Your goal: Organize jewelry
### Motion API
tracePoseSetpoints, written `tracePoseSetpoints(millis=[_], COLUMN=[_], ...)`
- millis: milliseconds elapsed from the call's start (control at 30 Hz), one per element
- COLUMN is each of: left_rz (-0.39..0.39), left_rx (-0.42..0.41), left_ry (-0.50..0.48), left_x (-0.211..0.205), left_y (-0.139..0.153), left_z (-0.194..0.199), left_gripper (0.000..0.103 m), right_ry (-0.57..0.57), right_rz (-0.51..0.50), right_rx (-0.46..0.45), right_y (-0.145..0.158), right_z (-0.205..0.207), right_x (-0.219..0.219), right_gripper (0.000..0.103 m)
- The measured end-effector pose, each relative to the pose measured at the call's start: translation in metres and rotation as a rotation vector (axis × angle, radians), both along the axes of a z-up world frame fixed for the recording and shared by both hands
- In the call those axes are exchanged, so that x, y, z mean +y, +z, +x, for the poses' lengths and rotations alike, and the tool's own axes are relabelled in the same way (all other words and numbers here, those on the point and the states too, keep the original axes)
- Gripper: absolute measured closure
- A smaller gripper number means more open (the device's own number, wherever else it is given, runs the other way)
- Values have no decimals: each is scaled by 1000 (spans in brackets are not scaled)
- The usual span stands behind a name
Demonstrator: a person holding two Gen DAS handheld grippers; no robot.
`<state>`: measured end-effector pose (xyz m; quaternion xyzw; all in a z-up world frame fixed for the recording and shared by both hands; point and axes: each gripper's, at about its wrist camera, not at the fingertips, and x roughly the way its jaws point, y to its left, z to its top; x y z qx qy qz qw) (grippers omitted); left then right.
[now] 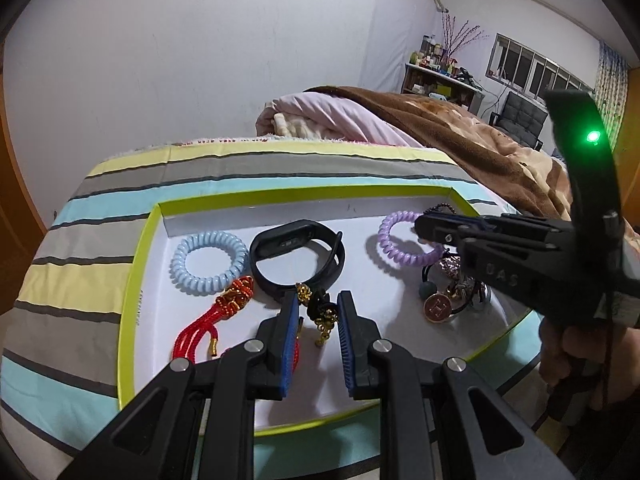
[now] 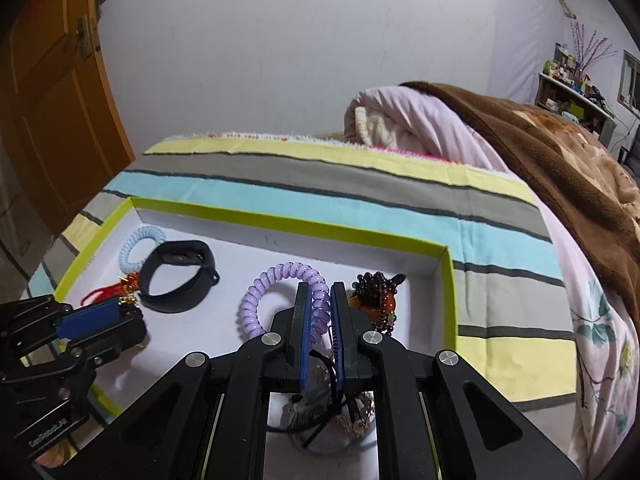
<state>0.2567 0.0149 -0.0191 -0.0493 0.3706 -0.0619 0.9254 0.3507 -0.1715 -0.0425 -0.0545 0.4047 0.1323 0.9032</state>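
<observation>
A shallow white tray with a lime-green rim [image 1: 132, 280] [image 2: 280, 220] lies on a striped cloth. My left gripper [image 1: 318, 300] [image 2: 132, 316] hangs low over the tray's front, its blue pads closed on a black-and-gold ornament [image 1: 320, 312] that fills the gap. My right gripper [image 2: 320, 290] [image 1: 420, 228] is shut on a purple coil hair tie [image 2: 260, 300] [image 1: 400, 240] at the tray's right side. In the tray lie a light-blue coil tie [image 1: 210, 262], a black fitness band [image 1: 296, 256] and a red cord bracelet [image 1: 216, 320].
Hair ties with a round H charm [image 1: 440, 308] and a dark bead bracelet [image 2: 376, 292] crowd the tray's right corner. A pink quilt and brown blanket [image 2: 540, 152] rise behind and to the right. An orange door [image 2: 52, 100] stands at the left.
</observation>
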Motion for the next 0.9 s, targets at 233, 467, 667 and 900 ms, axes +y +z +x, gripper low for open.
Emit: tracePoseSetpoints(millis=[233, 467, 667, 900], left_rz=[-19, -16, -10, -4], left_rx=[22, -2, -45, -87], left_ry=[5, -6, -8, 23], left_x=[4, 2, 0, 3], left_y=[-3, 4, 23, 42], left_z=[4, -3, -22, -57], left_gripper=[82, 77, 77, 77], right_ry=[0, 20, 25, 16], right_rz=[11, 26, 34, 51], right_rx=[41, 0, -43, -87], right_y=[-9, 5, 25, 44], right_z=[5, -9, -37, -86], right_x=[-2, -1, -2, -7], right_gripper=[92, 76, 76, 76])
